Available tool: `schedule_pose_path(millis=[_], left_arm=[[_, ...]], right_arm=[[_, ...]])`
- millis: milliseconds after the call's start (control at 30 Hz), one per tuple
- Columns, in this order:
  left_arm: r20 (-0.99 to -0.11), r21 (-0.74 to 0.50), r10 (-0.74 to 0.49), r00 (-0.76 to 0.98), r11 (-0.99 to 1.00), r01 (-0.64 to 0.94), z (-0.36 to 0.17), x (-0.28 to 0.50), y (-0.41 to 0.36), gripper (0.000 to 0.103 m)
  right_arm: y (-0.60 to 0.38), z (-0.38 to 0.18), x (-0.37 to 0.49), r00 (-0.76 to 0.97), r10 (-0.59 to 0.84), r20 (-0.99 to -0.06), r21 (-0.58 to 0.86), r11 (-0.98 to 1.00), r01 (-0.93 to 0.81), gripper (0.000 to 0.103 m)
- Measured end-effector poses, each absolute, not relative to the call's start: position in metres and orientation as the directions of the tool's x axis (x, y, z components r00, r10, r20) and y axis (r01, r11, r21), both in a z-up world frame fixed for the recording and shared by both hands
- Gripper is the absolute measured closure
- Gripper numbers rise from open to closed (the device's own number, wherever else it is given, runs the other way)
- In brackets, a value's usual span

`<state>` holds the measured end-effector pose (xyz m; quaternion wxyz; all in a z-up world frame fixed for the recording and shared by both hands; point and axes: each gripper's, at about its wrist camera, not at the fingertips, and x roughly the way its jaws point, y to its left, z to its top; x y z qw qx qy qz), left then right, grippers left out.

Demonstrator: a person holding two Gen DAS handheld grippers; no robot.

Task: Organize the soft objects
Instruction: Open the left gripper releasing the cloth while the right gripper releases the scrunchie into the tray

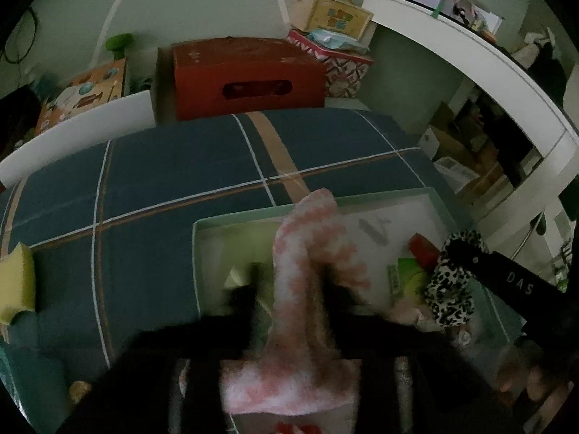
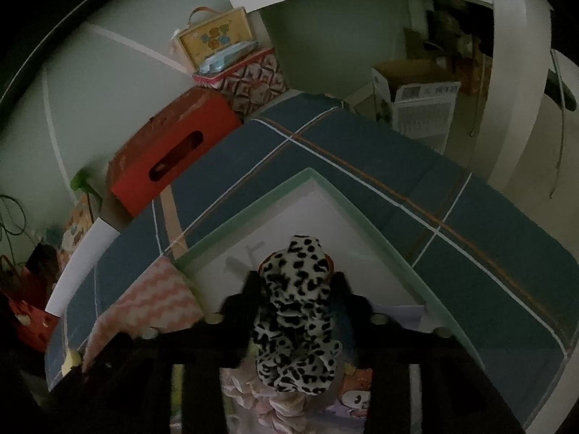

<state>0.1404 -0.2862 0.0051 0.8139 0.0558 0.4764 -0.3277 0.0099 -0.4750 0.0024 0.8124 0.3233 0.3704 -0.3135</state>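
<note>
A pink-and-white fuzzy sock (image 1: 307, 253) hangs between the fingers of my left gripper (image 1: 291, 285), over a white box with a mint-green rim (image 1: 202, 224). The jaws stand apart, with a gap on the sock's left side. The sock (image 2: 152, 300) also shows at the left of the box rim (image 2: 307, 175) in the right wrist view. A black-and-white spotted plush piece (image 2: 296, 311) sits between the fingers of my right gripper (image 2: 298, 285), whose jaws stand apart beside it. The plush (image 1: 448, 289) hangs over the box's right part.
The box lies on a blue plaid bedcover (image 1: 144, 181) and holds a green packet (image 1: 409, 275) and a red item (image 1: 421, 249). A red cardboard box (image 1: 246, 76) and a patterned basket (image 1: 343, 68) stand behind. A yellow sponge (image 1: 14, 289) lies far left. A white desk (image 1: 470, 43) curves right.
</note>
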Motion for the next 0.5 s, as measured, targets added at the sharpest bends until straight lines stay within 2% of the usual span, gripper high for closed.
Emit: schedule_pose_path(millis=[33,67,100,233,300,333,400,467,500], left_arm=[[-0.810,-0.234,-0.485,0.331,0.784,0.575,0.008,0.141,-0.283,0.038],[-0.807,-0.244,-0.490,0.330,0.785,0.570,0.011,0.141,-0.280,0.038],[-0.804,-0.254,-0.496,0.328,0.785,0.565,0.015,0.142,-0.278,0.038],[-0.801,-0.237,-0.485,0.351,0.795,0.559,0.032,0.141,-0.269,0.024],[-0.806,-0.228,-0.472,0.358,0.804,0.549,0.037,0.142,-0.265,0.023],[-0.811,-0.226,-0.464,0.357,0.810,0.541,0.037,0.142,-0.263,0.019],[-0.824,-0.218,-0.445,0.352,0.821,0.527,0.036,0.143,-0.260,0.013],[-0.836,-0.202,-0.421,0.352,0.833,0.515,0.034,0.146,-0.257,0.013],[-0.842,-0.196,-0.409,0.352,0.840,0.506,0.032,0.147,-0.254,0.012]], right_arm=[[-0.473,0.006,0.010,0.532,-0.273,-0.802,0.291,0.599,0.746,0.042],[-0.472,0.008,0.010,0.536,-0.275,-0.798,0.290,0.604,0.743,0.039],[-0.470,0.011,0.010,0.540,-0.280,-0.794,0.287,0.610,0.738,0.038],[-0.461,0.024,0.012,0.548,-0.292,-0.784,0.269,0.636,0.724,0.035],[-0.458,0.028,0.013,0.551,-0.290,-0.783,0.265,0.646,0.716,0.026],[-0.456,0.030,0.014,0.553,-0.286,-0.783,0.263,0.652,0.711,0.023],[-0.453,0.033,0.016,0.560,-0.277,-0.781,0.266,0.663,0.700,0.010],[-0.450,0.034,0.018,0.559,-0.272,-0.783,0.264,0.669,0.695,0.000],[-0.447,0.034,0.020,0.556,-0.274,-0.784,0.257,0.673,0.694,0.000]])
